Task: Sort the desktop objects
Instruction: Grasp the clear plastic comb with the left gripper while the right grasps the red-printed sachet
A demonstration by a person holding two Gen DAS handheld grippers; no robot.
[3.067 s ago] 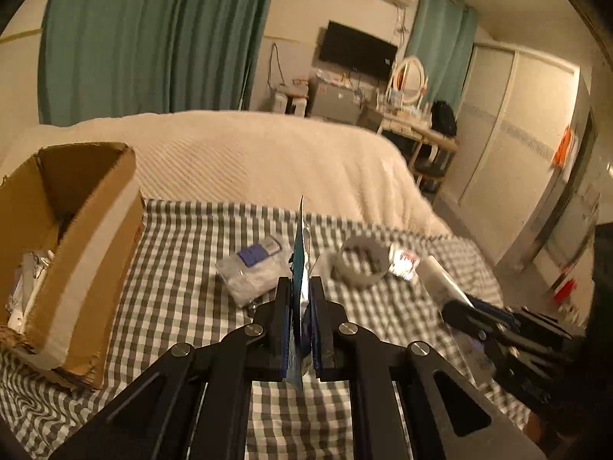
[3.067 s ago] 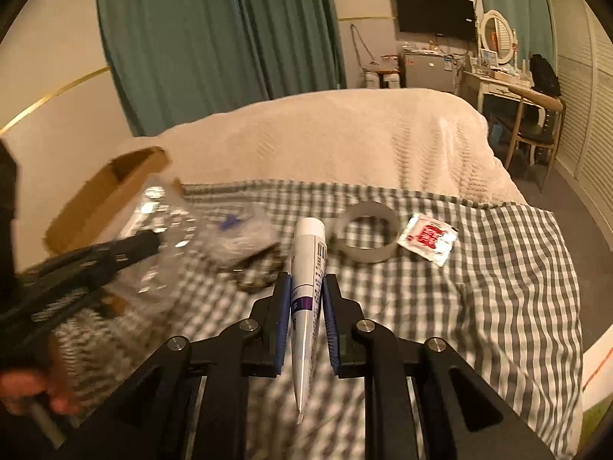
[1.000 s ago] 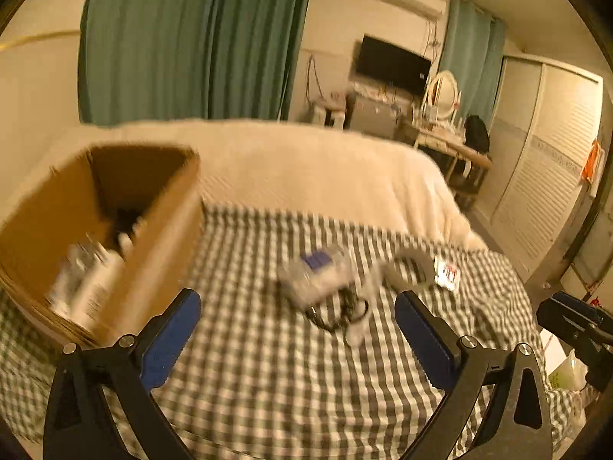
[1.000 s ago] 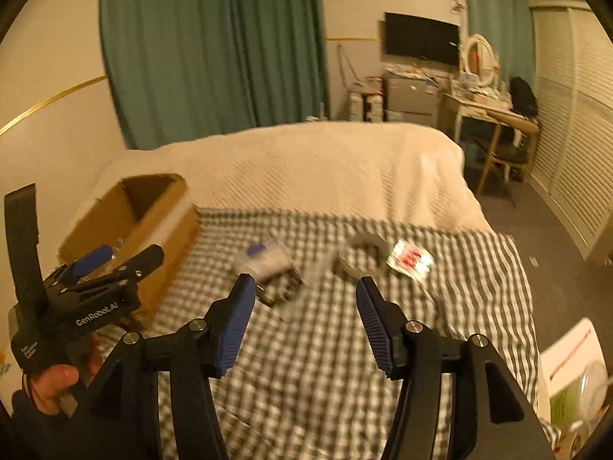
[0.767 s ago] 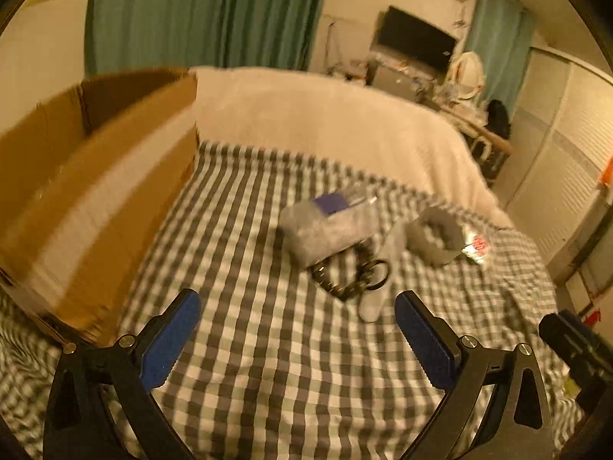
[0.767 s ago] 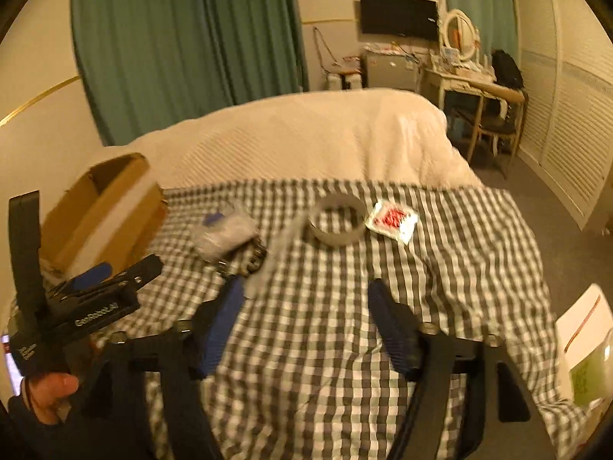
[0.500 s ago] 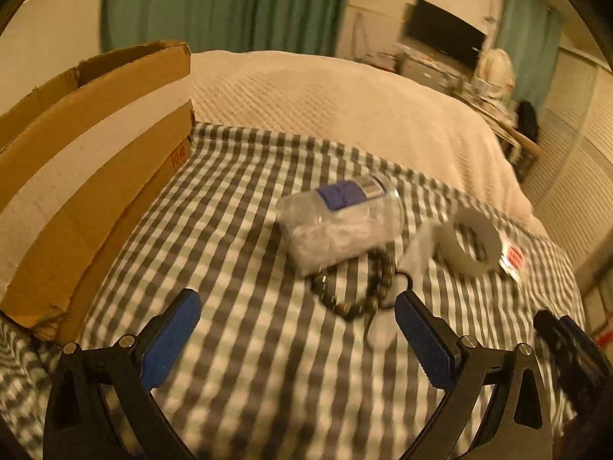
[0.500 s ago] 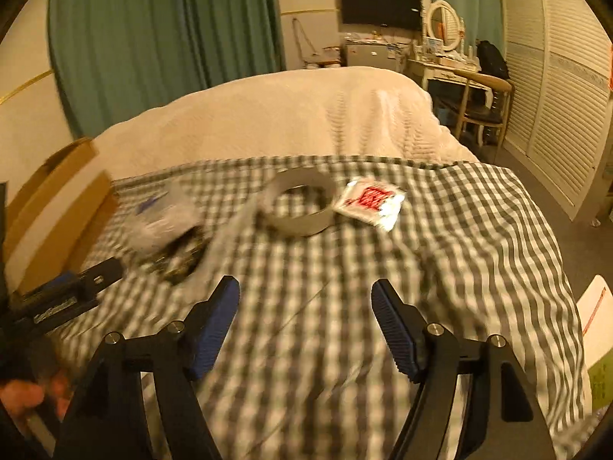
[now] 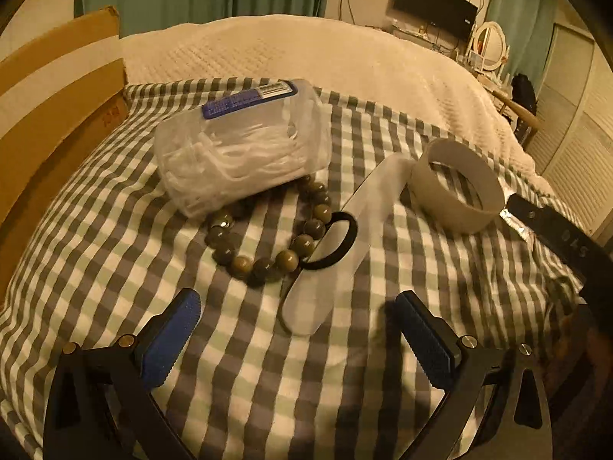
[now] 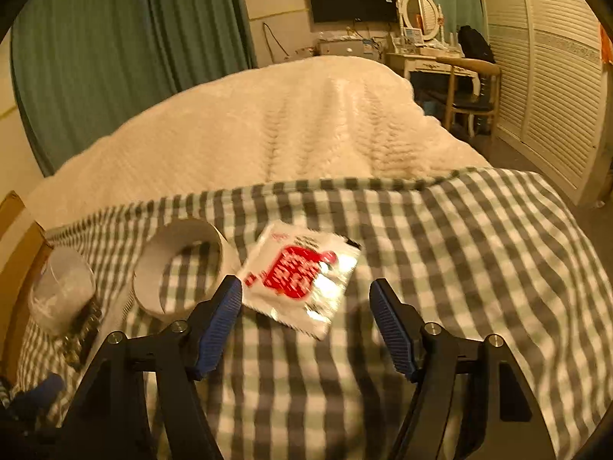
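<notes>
Two tongs (image 9: pixel 297 329) (image 10: pixel 305 299), glossy sachet (image 10: pixel 300 274)

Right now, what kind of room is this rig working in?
Most likely a bedroom: the items lie on a checked cloth spread over a bed with a cream quilt, a dressing table with a round mirror stands behind, and a wall TV.

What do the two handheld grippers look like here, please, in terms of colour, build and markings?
Both the left gripper and the right gripper have matte black angular frames joined by silver bolts. Their fingers carry ribbed blue pads. The right gripper's black side, seen from the left camera, bears pale numerals.
</notes>
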